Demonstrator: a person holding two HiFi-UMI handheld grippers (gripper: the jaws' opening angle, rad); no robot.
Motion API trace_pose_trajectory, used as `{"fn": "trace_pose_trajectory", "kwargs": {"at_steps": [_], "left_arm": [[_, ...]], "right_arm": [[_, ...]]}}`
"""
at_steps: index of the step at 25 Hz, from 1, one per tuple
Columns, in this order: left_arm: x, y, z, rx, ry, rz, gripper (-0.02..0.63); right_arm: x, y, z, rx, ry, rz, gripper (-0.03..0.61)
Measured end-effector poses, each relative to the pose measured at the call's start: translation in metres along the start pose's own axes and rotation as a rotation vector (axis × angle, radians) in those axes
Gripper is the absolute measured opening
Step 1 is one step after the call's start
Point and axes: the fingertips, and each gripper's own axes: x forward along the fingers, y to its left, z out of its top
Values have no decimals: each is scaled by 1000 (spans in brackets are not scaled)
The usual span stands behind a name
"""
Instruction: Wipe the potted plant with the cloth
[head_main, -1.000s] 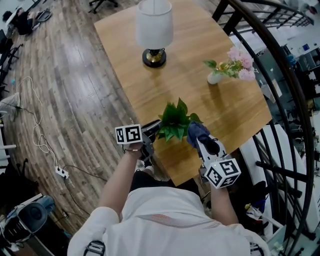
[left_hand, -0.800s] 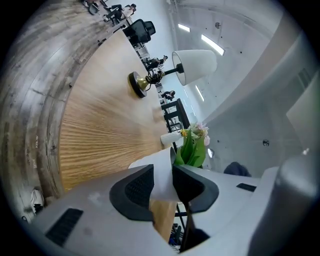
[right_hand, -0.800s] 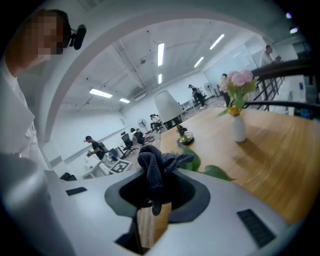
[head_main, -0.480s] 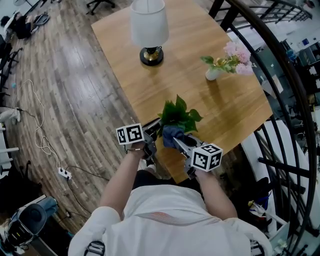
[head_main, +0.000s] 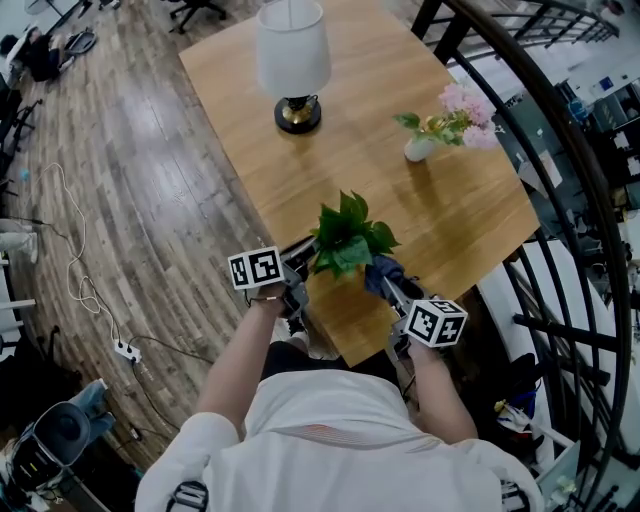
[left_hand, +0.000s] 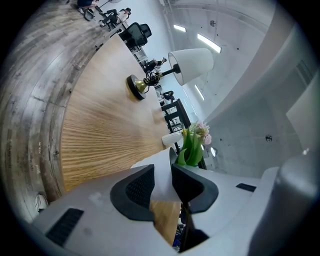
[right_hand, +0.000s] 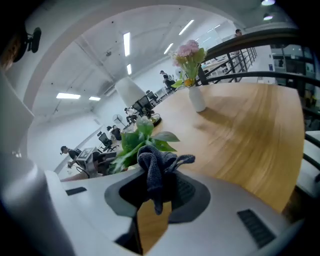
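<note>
**Left gripper** (left_hand: 163, 172): the jaws have just been closing and now clamp the white wall of the pot (left_hand: 159, 159), which fills the gap between the pads. The grip is on the pot's left side. The pot stands close to the near edge of the table (head_main: 440, 200).

**Right gripper** (right_hand: 157, 192): the jaws are closed on a dark blue cloth (right_hand: 155, 167). The cloth is bunched above the tips, with a tail hanging down between them. It sits low at the right flank of the plant (head_main: 345, 240), just beside the leaves. Neither view confirms contact with a leaf.

**Surroundings:** a lamp (head_main: 292, 60) and a vase (head_main: 418, 148) of flowers stand well apart, farther along the table.

**Assessment:** the wiping step appears to be in hand, with the pot steadied by one gripper and the cloth brought to the foliage by the other. The next move calls for drawing the cloth along a leaf with light pressure. The hold on the pot should be firm, as the pot could tip or slide off the near edge. The leaves look thin and would likely fold or tear under a hard stroke.
</note>
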Motion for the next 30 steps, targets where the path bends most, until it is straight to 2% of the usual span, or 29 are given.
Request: {"fn": "trace_pose_trajectory", "kwargs": {"at_steps": [3, 5, 9, 11, 13, 17, 21, 25, 26, 30], "left_arm": [[1, 1, 0, 0, -2, 2, 109], [2, 1, 0, 0, 1, 4, 109], [2, -1, 0, 0, -2, 3, 109], [1, -1, -1, -3, -6, 3, 109], [1, -1, -2, -2, -8, 3, 109], [1, -1, -1, 16, -7, 5, 109], [-1, -2, -2, 23, -2, 10, 109], [-2, -2, -1, 15, -3, 10, 109], [-2, -2, -1, 18, 0, 12, 109], [0, -3, -1, 37, 12, 13, 103]], "right_arm": [[-13, -25, 2, 41, -15, -82, 146], [-26, -25, 18, 61, -78, -75, 146], [-40, 32, 65, -30, -196, 118, 146], [-29, 56, 73, -72, -181, 199, 146], [-4, 64, 69, -67, -139, 226, 146], [38, 39, 51, -40, -64, 144, 146], [28, 6, 38, 62, -87, 96, 150], [12, -42, 21, 71, -47, -70, 144], [7, -49, 19, 81, -50, -90, 144], [-18, -36, 49, 67, -162, -39, 144]]}}
